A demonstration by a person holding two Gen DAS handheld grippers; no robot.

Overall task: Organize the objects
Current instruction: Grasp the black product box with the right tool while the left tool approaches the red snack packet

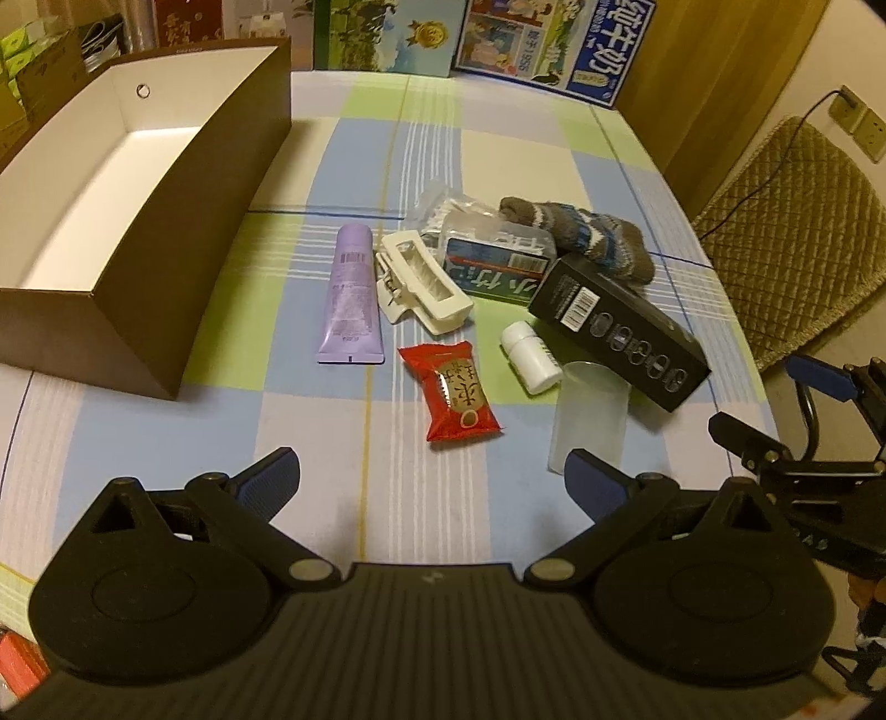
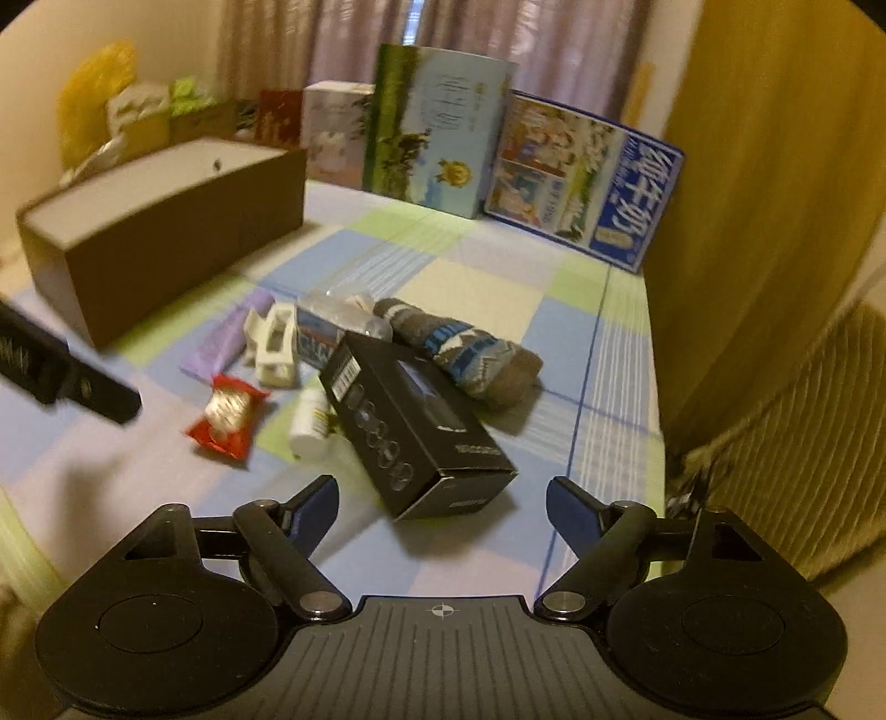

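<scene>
Large white characters 纯牛奶, shown upside down, are standing on the blue milk carton (image 1: pixel 559 47); barcodes elsewhere are showing no legible digits.

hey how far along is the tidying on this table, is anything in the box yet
Nothing looks done: the brown box shows only its bare white inside. Both tools, left and right, are open with nothing held. The purple tube, red snack packet, black carton and sock are all left on the table.

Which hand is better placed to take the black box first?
Probably right. The right gripper is open, with the black box just ahead between its fingers. The left gripper faces the red packet instead.
</scene>
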